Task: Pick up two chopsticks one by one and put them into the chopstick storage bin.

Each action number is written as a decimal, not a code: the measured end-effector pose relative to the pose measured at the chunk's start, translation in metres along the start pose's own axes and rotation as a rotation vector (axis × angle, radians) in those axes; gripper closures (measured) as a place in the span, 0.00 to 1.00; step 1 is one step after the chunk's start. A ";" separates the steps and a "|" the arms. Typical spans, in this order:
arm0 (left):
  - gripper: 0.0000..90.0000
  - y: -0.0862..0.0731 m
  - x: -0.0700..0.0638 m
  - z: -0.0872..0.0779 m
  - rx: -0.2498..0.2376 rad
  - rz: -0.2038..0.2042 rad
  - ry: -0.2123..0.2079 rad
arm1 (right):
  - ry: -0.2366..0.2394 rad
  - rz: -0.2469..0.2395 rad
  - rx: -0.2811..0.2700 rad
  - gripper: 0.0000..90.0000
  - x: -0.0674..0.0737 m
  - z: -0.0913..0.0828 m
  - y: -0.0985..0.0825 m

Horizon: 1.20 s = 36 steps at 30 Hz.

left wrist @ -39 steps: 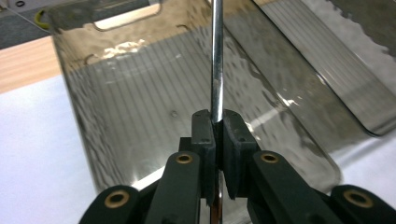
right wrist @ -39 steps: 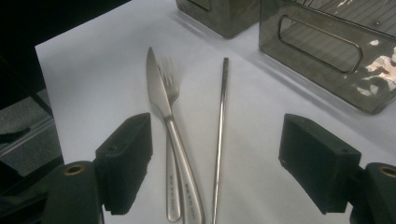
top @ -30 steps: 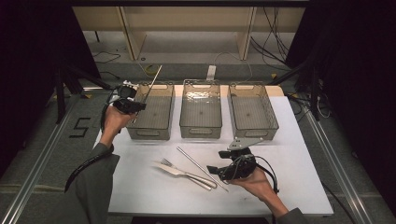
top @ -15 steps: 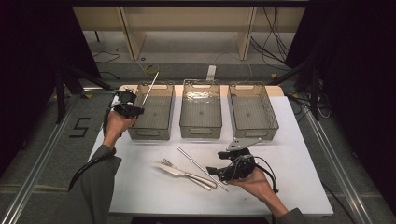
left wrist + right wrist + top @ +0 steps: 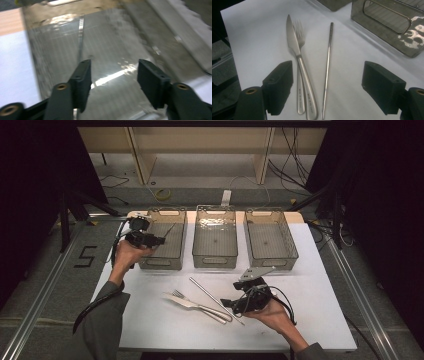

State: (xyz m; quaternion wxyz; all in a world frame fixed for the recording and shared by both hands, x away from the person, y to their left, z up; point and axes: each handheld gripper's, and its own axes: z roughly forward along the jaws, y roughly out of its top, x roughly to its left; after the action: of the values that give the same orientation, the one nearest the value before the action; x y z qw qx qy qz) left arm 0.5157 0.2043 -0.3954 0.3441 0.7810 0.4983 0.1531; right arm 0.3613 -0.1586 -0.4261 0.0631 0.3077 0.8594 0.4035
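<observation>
My left gripper (image 5: 159,240) hovers over the left clear bin (image 5: 161,263). Its jaws have just been opening and stand open with nothing between them (image 5: 113,67). A thin metal rod (image 5: 80,37) lies inside that bin, ahead of the jaws; in the high view the rod (image 5: 169,231) is a faint line. My right gripper (image 5: 226,303) rests low near the table's front, open (image 5: 328,67). In front of it lie a knife (image 5: 295,47), a fork (image 5: 299,30) partly under the knife, and a second metal rod (image 5: 328,62), all on the white table.
Two more clear bins, middle (image 5: 215,263) and right (image 5: 272,263), stand in a row beside the left one. The white tabletop (image 5: 320,285) has free room at right and front left. A wall of a bin (image 5: 387,22) rises close ahead of the right gripper.
The left gripper held a thin rod sticking up over the left bin; its jaws have opened and the rod now lies in the bin. The right gripper has not moved.
</observation>
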 end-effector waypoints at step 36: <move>0.23 -0.051 -0.109 -0.020 0.116 0.376 -0.265 | -0.073 -0.080 0.267 0.46 0.001 0.024 0.011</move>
State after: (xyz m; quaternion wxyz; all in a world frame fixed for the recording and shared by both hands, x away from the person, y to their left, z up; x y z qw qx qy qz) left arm 0.4196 0.1292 -0.4047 0.3265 0.8918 0.3023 0.0818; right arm 0.3743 -0.1372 -0.4338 0.0692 0.2933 0.9141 0.2712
